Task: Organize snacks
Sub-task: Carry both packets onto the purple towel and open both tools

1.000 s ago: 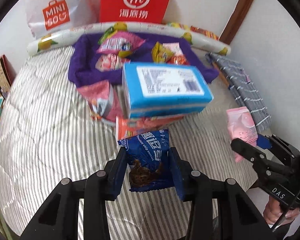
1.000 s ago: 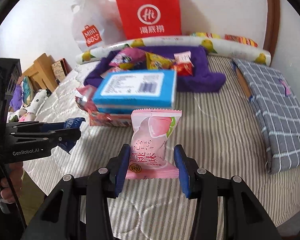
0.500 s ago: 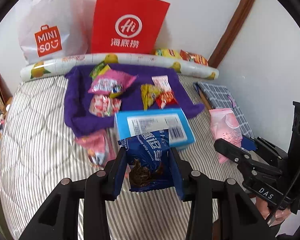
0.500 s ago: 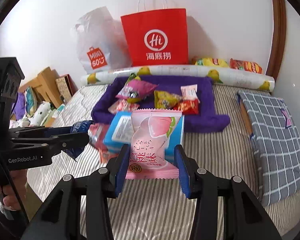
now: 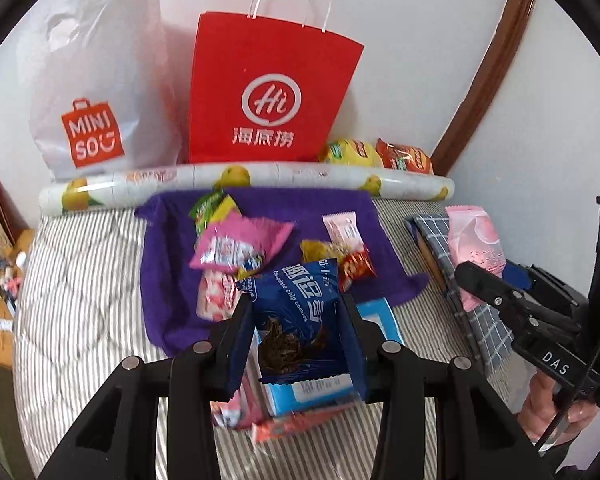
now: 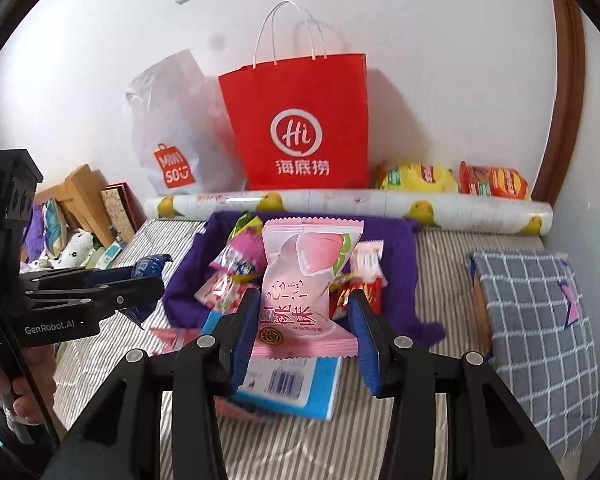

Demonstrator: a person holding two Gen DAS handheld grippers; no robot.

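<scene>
1. Our left tool (image 5: 298,330) pinches the blue packet (image 5: 296,312) at lower centre of the frame; it may slip out.
2. Our right tool (image 6: 304,330) pinches the pink packet (image 6: 306,280) — centre frame, by thin edges, so it could twist free near the red bag (image 6: 300,124).

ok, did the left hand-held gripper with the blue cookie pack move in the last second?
Yes. The left hand-held gripper rose and tilted up: the blue cookie pack now overlaps the purple cloth, and the red bag sits lower in frame.
</scene>
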